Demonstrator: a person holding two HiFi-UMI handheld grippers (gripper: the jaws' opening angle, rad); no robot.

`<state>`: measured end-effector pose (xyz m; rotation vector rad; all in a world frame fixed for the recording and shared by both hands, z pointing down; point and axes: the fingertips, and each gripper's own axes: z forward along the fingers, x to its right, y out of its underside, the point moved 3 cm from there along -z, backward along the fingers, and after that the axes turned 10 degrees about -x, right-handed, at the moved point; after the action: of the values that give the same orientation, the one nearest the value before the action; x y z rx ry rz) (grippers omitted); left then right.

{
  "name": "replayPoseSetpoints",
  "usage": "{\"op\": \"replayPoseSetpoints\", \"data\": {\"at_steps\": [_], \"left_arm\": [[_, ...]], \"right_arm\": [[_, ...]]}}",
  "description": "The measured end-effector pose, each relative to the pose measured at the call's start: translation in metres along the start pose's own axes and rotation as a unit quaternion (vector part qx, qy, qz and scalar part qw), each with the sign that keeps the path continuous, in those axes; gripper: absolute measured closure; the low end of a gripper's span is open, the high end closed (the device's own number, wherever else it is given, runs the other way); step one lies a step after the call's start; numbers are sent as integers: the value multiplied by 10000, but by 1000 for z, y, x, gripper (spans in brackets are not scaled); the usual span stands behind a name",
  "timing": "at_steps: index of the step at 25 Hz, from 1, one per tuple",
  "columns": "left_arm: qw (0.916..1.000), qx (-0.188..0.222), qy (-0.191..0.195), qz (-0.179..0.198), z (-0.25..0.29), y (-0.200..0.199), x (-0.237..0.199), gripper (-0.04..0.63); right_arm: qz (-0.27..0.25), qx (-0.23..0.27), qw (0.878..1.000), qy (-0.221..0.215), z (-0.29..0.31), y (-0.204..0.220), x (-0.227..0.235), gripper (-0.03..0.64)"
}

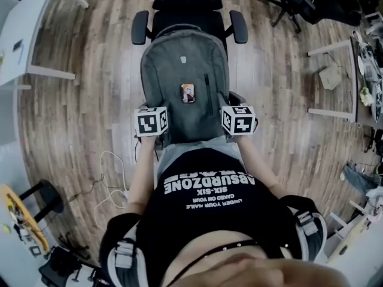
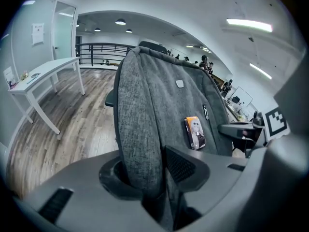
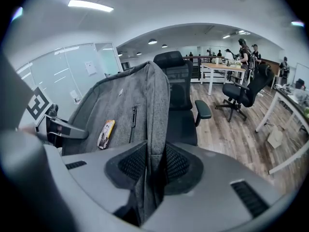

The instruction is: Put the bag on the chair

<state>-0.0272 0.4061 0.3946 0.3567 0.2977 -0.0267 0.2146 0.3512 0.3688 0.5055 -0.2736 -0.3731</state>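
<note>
Bag (image 1: 184,82) hangs between your grippers, just before the chair (image 1: 188,5), seemingly not yet on its seat; left gripper (image 2: 149,173) and right gripper (image 3: 153,166) each clamp a side edge.
— How do I set it down?
— Hold both grips level and carry it over the seat's front edge. Wooden floor (image 1: 90,118) underfoot; white desk (image 1: 27,28) at your left, loose cable (image 1: 114,152) beside your feet.
</note>
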Motion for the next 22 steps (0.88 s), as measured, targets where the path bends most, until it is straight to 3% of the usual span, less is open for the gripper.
{"op": "replayPoseSetpoints", "data": {"at_steps": [8,22], "left_arm": [[9992,-385,-143,-19,30,-32,-10,446],[9968,-677,-219,-365,72,-126,-31,446]], "right_arm": [[129,-324,9993,-97,40,-21,18,518],[91,-861,9950,-503,116,-120,54,512]]}}
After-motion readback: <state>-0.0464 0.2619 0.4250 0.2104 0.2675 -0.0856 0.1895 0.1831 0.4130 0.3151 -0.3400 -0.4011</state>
